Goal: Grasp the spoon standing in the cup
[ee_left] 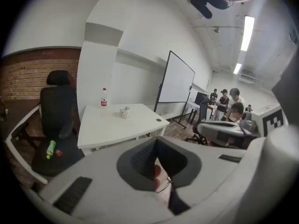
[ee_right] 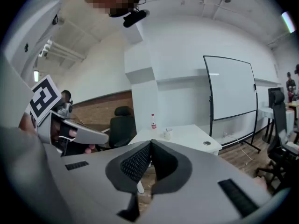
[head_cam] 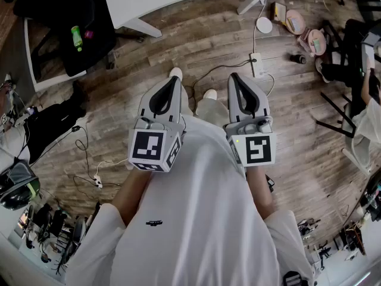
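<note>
Left gripper view showed a white bench (ee_left: 117, 125) with cup (ee_left: 124, 112) and bottle (ee_left: 103, 97), whiteboard (ee_left: 177, 80) behind; left hand-held gripper (ee_left: 156, 143) and right hand-held gripper (ee_right: 150, 146) were both closed, empty

Along my left gripper (ee_left: 156, 143) I see its two dark jaws pressed together with nothing between them. Well beyond them stands a white table (ee_left: 107, 127) with a small white cup (ee_left: 124, 112) near its middle, a red-labelled bottle (ee_left: 103, 97) toward its far edge and a small dark disc (ee_left: 159, 120) at its right side. Left of the table a black office chair (ee_left: 58, 107) has a green bottle (ee_left: 51, 149) lying on its seat before a brick wall (ee_left: 28, 76), while to the right my right gripper (ee_left: 205, 129) crosses the near view, with a whiteboard (ee_left: 176, 84) and a group of people (ee_left: 229, 101) farther back.
</note>
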The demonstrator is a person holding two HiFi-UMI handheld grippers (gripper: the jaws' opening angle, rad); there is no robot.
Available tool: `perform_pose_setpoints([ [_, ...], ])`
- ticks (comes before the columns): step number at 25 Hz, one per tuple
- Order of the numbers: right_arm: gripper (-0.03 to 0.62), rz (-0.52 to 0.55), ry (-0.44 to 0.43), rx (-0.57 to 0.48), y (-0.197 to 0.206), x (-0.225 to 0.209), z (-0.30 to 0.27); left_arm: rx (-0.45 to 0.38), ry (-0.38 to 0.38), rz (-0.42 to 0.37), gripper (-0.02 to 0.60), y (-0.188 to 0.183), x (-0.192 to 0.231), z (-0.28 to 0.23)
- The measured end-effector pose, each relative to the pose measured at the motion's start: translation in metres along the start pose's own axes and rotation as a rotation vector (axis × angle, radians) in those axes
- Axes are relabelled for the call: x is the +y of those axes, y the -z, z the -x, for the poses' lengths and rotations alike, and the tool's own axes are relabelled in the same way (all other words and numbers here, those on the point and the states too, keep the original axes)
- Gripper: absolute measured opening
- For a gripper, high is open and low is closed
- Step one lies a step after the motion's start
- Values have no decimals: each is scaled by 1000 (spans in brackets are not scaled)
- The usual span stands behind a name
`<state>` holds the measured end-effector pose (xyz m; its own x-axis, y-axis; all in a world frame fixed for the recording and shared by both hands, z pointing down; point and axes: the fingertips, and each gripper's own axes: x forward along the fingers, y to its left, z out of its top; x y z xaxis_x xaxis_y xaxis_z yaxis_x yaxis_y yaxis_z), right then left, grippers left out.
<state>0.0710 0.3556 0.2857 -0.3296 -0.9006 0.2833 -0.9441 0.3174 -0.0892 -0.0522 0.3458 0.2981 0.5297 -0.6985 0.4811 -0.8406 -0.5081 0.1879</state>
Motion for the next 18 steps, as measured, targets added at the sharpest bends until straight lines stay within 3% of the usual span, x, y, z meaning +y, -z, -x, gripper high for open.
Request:
perform_pose_setpoints([
  [8, 3, -10, 22, -6, 1, 38, 36, -38, 43, -35, 2, -7, -16, 29],
  [14, 3, 1, 40, -28, -15, 78, 6, -88, 61, -65, 1, -27, 32, 52],
  [18, 3, -59, 74, -68, -25, 96, -23, -107, 81, -80, 2, -34, 74, 53],
])
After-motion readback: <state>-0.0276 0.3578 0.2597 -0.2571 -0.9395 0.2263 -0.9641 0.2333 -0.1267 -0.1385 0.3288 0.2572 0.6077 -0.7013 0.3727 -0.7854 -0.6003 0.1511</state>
